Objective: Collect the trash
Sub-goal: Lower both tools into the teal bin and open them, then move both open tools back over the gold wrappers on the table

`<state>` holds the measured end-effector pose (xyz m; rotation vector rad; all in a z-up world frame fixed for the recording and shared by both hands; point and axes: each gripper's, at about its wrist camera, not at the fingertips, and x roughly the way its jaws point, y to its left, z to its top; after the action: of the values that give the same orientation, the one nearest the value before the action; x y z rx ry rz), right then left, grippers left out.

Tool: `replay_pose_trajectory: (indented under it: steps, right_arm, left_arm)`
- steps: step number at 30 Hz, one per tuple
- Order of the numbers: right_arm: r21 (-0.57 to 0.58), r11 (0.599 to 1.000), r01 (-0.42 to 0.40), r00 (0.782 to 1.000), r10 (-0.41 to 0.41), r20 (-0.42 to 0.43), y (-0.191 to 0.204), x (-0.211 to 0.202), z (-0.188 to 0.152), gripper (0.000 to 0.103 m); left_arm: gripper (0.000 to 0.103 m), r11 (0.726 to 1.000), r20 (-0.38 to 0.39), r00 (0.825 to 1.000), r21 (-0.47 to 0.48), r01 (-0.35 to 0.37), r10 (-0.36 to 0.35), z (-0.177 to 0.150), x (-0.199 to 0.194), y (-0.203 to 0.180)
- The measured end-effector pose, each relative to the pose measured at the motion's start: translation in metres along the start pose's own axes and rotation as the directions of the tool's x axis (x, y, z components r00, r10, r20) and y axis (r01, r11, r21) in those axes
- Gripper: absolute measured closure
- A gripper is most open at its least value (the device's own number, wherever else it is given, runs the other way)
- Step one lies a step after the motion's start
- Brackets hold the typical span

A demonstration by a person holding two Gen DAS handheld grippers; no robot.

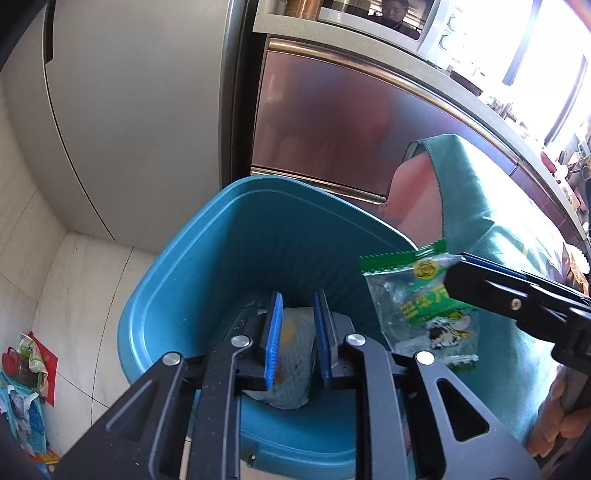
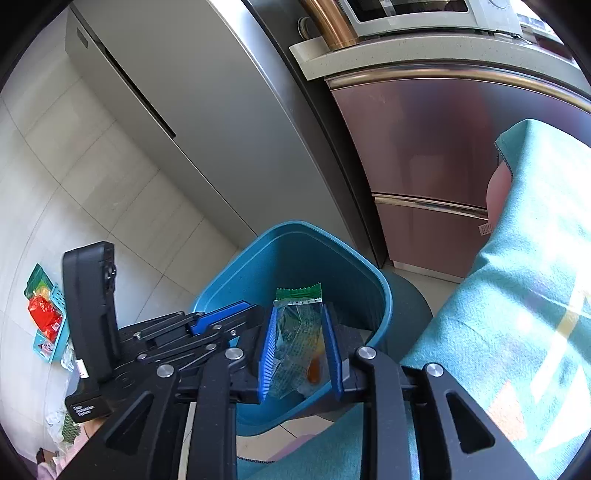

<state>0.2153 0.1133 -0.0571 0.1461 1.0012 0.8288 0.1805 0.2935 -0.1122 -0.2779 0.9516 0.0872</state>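
Trash comes in two pieces. A clear wrapper with green printed ends [image 1: 417, 306] hangs at the tip of the right gripper [image 1: 461, 273], above the right side of a blue bin [image 1: 177, 295]. From the right wrist camera the same wrapper [image 2: 295, 332] sits between the right gripper's [image 2: 299, 343] two blue pads, crumpled, with something orange near its lower end, and the bin's [image 2: 332, 266] open mouth lies behind it. The pads stand a little apart with the wrapper filling most of the gap; I cannot tell whether they press on it or only flank it.

The second piece is a pale, net-patterned packet [image 1: 291, 354] with an orange mark. It lies between the pads of the left gripper [image 1: 297, 332], which points down into the bin. Its edges meet both pads, but whether it is pinched or loose I cannot tell. From the right wrist camera the left gripper [image 2: 229, 314] shows side-on at the bin's left rim, and the packet is hidden there.

A hand [image 1: 557, 417] shows at the lower right edge behind the right gripper. A teal cloth [image 1: 480, 192] drapes over something just right of the bin and fills the right of the other view [image 2: 517, 277]. Behind the bin stand a grey fridge [image 1: 129, 110] and glossy pinkish cabinet doors [image 1: 332, 129] under a counter with a microwave [image 1: 369, 22]. Well to the left, more bright wrappers and a small teal tray lie on the pale tiled floor [image 1: 85, 295], a litter pile [image 2: 46, 317] beside the wall.
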Motion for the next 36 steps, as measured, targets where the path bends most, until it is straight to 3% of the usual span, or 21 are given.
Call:
replay_pose_trajectory:
  steps: [7,16,23,30,36]
  right_arm:
    - [0.02,1.0,-0.009,1.0,0.009,0.02,-0.009,-0.01,-0.006,0.073]
    - [0.017,0.999,-0.028,0.999,0.027,0.033,-0.009,-0.019,-0.011,0.072]
    - [-0.016,0.999,-0.045,0.996,0.046,0.079,-0.007,-0.05,-0.024,0.069]
    - [-0.05,0.999,0.0,0.986,0.008,0.167,-0.012,-0.102,-0.045,0.062]
    - [-0.011,0.999,0.04,0.967,-0.036,0.253,-0.035,-0.155,-0.067,0.059]
  left_arm:
    - [0.081,1.0,0.03,0.999,0.009,0.024,-0.024,-0.005,-0.009,-0.005]
    - [0.078,0.999,0.076,0.996,0.021,0.048,-0.05,-0.01,-0.033,-0.014]
    - [0.067,0.994,0.134,0.987,0.072,0.081,-0.09,-0.018,-0.059,-0.031]
    - [0.058,0.974,0.175,0.968,0.169,0.15,-0.179,-0.029,-0.08,-0.072]
    - [0.055,0.934,0.154,0.944,0.258,0.246,-0.292,-0.036,-0.085,-0.121]
